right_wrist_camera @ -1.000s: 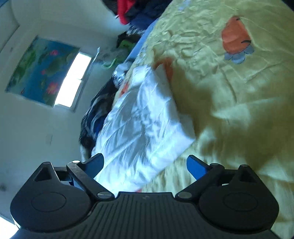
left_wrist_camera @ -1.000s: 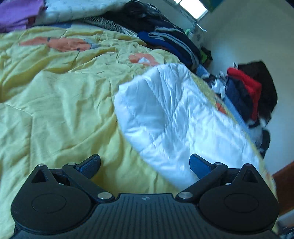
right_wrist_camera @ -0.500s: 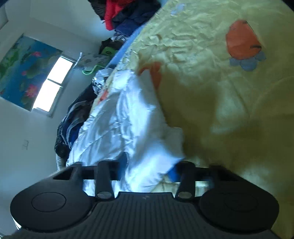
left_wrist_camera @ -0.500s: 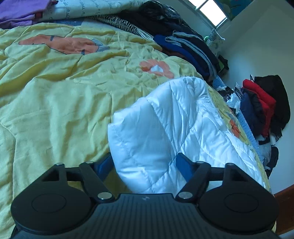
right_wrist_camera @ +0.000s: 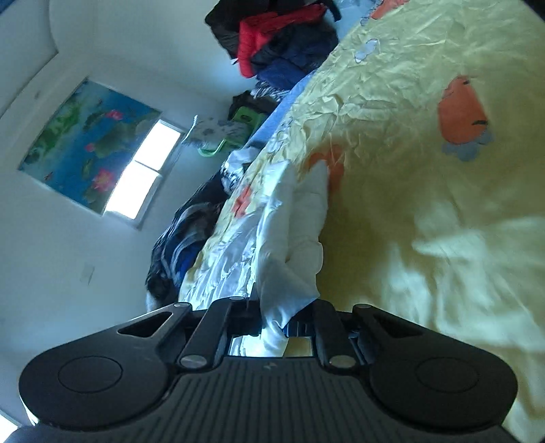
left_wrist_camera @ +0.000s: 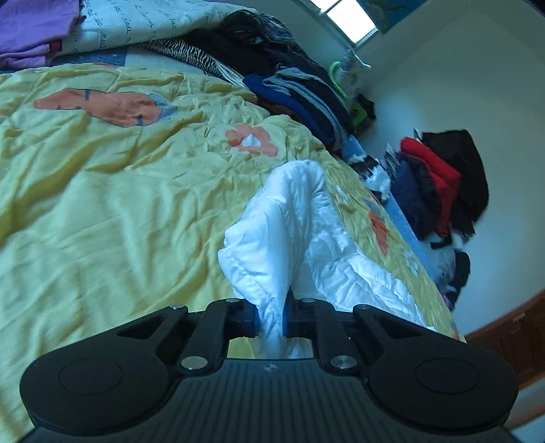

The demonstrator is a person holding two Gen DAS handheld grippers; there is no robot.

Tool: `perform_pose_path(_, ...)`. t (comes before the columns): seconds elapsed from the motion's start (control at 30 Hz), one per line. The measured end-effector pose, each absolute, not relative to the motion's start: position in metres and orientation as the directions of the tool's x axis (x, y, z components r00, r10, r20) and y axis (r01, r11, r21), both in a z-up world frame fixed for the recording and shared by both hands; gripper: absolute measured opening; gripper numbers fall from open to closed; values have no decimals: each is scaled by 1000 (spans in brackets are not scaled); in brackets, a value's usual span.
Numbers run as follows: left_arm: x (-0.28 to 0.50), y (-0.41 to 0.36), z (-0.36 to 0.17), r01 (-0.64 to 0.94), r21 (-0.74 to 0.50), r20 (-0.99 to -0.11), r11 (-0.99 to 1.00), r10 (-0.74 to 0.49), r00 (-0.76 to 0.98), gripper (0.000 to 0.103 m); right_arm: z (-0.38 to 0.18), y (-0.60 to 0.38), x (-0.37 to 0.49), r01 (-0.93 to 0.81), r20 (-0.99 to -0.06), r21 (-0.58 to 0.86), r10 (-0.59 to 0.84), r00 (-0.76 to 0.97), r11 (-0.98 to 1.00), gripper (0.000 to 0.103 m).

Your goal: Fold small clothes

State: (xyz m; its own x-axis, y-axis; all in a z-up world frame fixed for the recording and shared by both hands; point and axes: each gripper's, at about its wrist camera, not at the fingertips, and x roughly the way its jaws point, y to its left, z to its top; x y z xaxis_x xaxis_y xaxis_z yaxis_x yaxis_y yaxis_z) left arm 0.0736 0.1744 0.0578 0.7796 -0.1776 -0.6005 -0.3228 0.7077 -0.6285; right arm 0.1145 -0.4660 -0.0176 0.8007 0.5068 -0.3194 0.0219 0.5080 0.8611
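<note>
A white quilted garment (left_wrist_camera: 293, 225) lies on the yellow bedspread (left_wrist_camera: 119, 191) near the bed's right edge. My left gripper (left_wrist_camera: 270, 320) is shut on its near edge, and the cloth rises in a bunched fold from the jaws. In the right wrist view the same white garment (right_wrist_camera: 293, 238) runs away from the camera along the bed edge. My right gripper (right_wrist_camera: 272, 323) is shut on another part of its near edge. The pinched cloth hides the blue pads on both grippers almost fully.
Folded dark clothes (left_wrist_camera: 306, 98) are stacked at the bed's far right. A pile of red, navy and black clothes (left_wrist_camera: 439, 180) lies beside the bed by the wall. Purple and white bedding (left_wrist_camera: 102, 24) sits at the far end. The bedspread (right_wrist_camera: 425, 170) stretches right.
Both grippers were open a second ago, moved in onto the white garment's near edge and closed on it. The cloth now stands lifted and bunched between the jaws.
</note>
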Motion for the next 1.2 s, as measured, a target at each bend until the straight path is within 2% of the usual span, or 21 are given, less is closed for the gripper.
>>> perform_pose_path(0.17,43,178,21,-380,-608,-676,697,-204,709,12,-37,-478,62,72,-358,875,539,762,479,15)
perform_pose_path(0.3,48,171,14,-399,-571,-695,718,-164,700,14,-61,-475,52,138,-397,877,533,747,459,16)
perform_pose_path(0.4,43,168,26,-371,-543,-690,753,-148,709,20,-47,-476,52,135,-420,857,523,742,497,29)
perform_pose_path(0.47,33,173,35,-341,-529,-680,777,-148,718,25,-35,-486,42,130,-426,837,484,764,531,53)
perform_pose_path(0.53,16,181,43,-338,-509,-662,791,-109,741,37,-25,-503,26,134,-414,829,433,801,543,57)
perform_pose_path(0.57,7,185,47,-347,-495,-653,796,-78,753,51,-19,-520,16,149,-409,821,385,828,550,57)
perform_pose_path(0.6,-2,189,53,-365,-471,-641,803,-28,767,60,-13,-535,7,171,-407,812,331,851,558,57)
perform_pose_path(0.7,-18,187,79,-382,-369,-556,847,128,821,60,6,-572,-16,220,-382,779,167,909,587,58)
perform_pose_path(0.77,-11,172,99,-332,-299,-477,895,161,864,60,26,-576,-16,185,-342,748,131,930,638,58)
perform_pose_path(0.83,8,146,115,-271,-223,-405,937,164,899,60,43,-558,-1,103,-311,692,166,936,715,60)
perform_pose_path(0.9,33,121,124,-214,-182,-364,960,136,921,66,60,-522,22,7,-317,595,227,921,804,70)
perform_pose_path(0.93,50,109,125,-200,-178,-361,964,125,924,71,67,-497,36,-49,-336,528,262,905,848,88)
perform_pose_path(0.97,67,99,124,-185,-180,-366,966,108,924,72,71,-465,54,-126,-365,447,309,878,886,99)
perform_pose_path(1.07,122,70,112,-161,-167,-445,973,71,893,72,69,-400,98,-294,-377,340,416,828,893,98)
perform_pose_path(1.13,155,52,101,-117,-125,-492,985,41,869,72,63,-376,136,-333,-405,366,471,784,869,98)
perform_pose_path(1.2,189,37,87,-121,-27,-525,992,89,846,72,55,-355,176,-347,-442,393,507,740,851,98)
